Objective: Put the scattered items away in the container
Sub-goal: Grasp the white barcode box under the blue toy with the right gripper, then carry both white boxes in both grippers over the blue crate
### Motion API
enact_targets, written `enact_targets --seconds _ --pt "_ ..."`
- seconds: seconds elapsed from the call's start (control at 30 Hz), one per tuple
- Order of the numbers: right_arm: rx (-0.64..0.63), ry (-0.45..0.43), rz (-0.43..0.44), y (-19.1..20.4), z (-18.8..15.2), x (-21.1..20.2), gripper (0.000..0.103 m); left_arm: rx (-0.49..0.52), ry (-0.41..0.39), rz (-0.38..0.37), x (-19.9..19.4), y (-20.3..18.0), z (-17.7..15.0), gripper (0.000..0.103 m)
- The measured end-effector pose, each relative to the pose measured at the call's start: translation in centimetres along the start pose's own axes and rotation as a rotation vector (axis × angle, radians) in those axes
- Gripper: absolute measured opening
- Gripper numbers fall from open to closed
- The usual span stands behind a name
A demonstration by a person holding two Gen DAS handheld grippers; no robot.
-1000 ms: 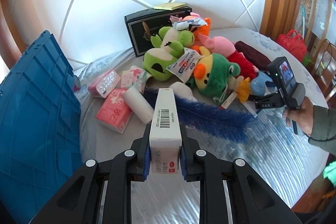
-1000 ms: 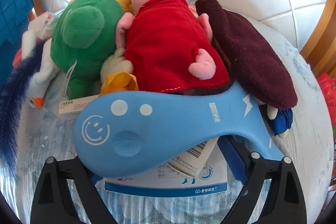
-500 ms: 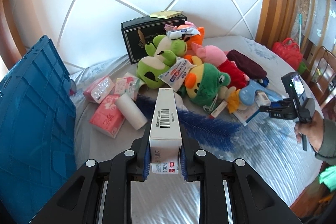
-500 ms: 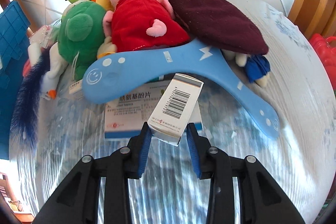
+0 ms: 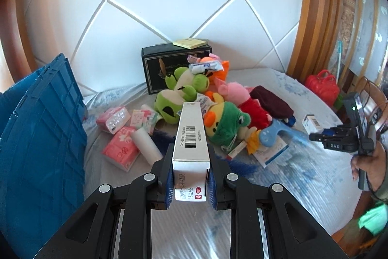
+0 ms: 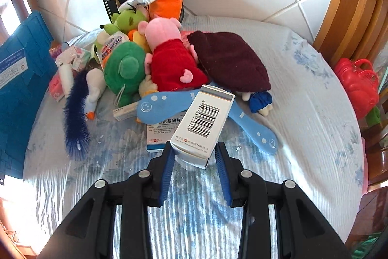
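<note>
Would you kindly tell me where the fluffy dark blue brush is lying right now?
In the right wrist view, the fluffy dark blue brush lies on the table's left side, between the blue plastic crate and the green plush frog.

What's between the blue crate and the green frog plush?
In the left wrist view: pink tissue packs, a white roll and part of the blue brush lie between blue crate and green frog plush.

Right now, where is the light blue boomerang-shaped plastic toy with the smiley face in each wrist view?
Left wrist view: the light blue boomerang-shaped toy lies right of centre, beside the pile of plush toys, partly hidden.
Right wrist view: the toy lies at the centre, in front of the plush toys, partly behind the barcoded box that the right gripper holds.
Shared landmark: the pink pig plush in a red dress, just behind the toy.
</note>
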State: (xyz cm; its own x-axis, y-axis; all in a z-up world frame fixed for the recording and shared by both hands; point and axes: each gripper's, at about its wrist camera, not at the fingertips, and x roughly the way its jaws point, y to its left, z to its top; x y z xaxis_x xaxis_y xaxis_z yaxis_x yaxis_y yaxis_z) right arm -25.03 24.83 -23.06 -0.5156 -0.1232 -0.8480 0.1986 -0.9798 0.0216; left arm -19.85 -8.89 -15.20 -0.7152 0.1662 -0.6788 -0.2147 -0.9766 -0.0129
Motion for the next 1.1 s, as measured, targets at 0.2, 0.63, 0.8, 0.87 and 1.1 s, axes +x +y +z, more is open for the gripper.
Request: enact_targets --seconds 0.2,0.63,0.8,0.87,1.1 --pt "-0.040 -0.074 -0.017 1.8 1.7 -5.6 0.033 -0.036 -0.060 -0.025 -2.9 0.6 1.1 0.022" --pt "-0.047 -0.194 -0.038 6.7 2.7 -14.2 0.033 -0.020 -0.178 -0.061 -8.4 2.7 2.5 0.022" --pt "-0.067 -0.207 -0.063 8.6 2.7 -16.0 0.033 -0.033 -0.205 -0.087 -9.7 4.6 2.3 0.022" --pt "-0.071 -0.215 -0.075 9.4 2.8 -16.7 0.033 -0.030 -0.212 -0.092 -10.0 5.2 2.1 0.022" --pt "-0.085 -0.239 -0.085 12.0 3.3 -18.0 0.033 -0.047 -0.231 -0.108 -11.0 7.3 1.6 0.022"
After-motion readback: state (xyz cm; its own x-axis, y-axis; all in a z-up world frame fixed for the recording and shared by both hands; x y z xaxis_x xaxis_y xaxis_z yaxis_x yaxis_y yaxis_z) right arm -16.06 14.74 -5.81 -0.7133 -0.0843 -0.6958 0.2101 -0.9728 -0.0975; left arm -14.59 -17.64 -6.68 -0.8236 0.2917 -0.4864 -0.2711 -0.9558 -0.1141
